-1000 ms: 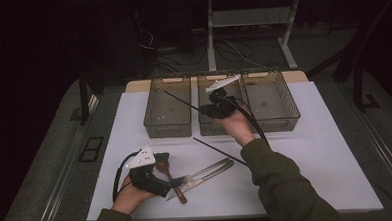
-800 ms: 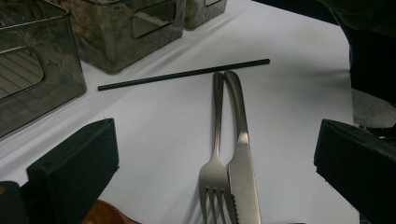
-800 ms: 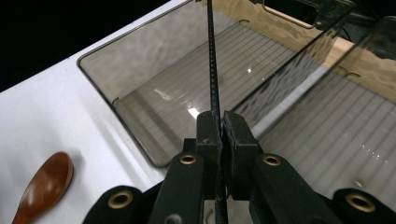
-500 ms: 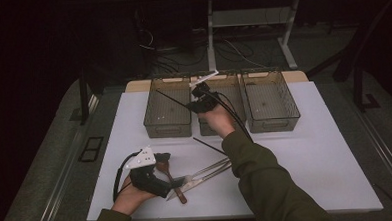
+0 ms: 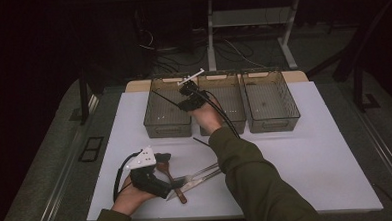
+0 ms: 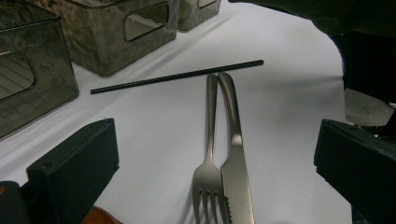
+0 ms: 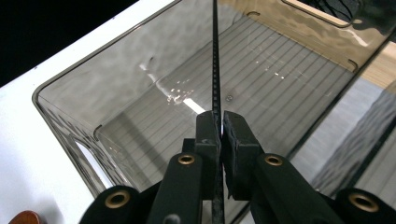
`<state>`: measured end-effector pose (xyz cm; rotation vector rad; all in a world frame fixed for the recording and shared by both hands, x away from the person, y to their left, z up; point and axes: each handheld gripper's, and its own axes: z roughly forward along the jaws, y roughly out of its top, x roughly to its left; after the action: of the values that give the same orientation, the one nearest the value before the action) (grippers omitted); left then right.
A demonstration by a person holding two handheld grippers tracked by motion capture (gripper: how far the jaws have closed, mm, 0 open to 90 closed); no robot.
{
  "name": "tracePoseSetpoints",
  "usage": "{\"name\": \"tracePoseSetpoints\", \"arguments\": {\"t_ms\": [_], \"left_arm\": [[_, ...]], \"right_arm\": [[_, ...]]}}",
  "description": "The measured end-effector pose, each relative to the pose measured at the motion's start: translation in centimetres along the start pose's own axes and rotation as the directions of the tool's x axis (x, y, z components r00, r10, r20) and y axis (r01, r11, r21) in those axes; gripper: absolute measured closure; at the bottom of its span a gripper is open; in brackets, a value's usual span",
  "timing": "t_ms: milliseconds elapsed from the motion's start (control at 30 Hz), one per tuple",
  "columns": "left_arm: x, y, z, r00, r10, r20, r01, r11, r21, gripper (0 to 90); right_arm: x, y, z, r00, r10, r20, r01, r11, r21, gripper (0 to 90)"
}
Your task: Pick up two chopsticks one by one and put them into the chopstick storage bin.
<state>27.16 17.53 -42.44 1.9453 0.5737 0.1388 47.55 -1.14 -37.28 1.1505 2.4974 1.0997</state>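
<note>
We held the right gripper (image 5: 186, 93) above the left bin (image 5: 167, 122) of three, and its jaws were clamped on a thin black chopstick (image 7: 215, 56), which pointed over the inside of this bin. Our left gripper (image 5: 159, 172) rested near the front edge of the table (image 5: 311, 155), its jaws wide apart, with a fork (image 6: 211, 135), a knife (image 6: 236, 154) and a second chopstick (image 6: 177, 76) lying before them.

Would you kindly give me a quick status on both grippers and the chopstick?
Right gripper shut on chopstick, over left bin. Left gripper open, idle above fork and knife. Second chopstick on table. Nothing in the way.
</note>
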Motion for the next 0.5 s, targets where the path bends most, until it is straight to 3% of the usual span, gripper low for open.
{"name": "tracePoseSetpoints", "arguments": {"t_ms": [333, 400, 500], "left_arm": [[0.0, 0.0, 0.0, 1.0, 0.004, -0.001, -0.004, 1.0, 0.001, 0.0], [0.0, 0.0, -0.1, 1.0, 0.009, -0.001, -0.009, 1.0, 0.003, 0.0], [0.0, 0.0, -0.1, 0.9999, 0.01, -0.003, -0.01, 0.9999, 0.009, 0.0]], "right_arm": [[0.0, -0.1, -0.4, 0.9992, -0.01, -0.04, 0.009, 1.0, -0.023, 70.0], [0.0, -0.2, -0.9, 0.9971, -0.016, -0.074, 0.013, 0.999, -0.037, 60.8], [0.0, -0.4, -1.3, 0.9959, -0.029, -0.086, 0.025, 0.998, -0.05, 54.4]]}}
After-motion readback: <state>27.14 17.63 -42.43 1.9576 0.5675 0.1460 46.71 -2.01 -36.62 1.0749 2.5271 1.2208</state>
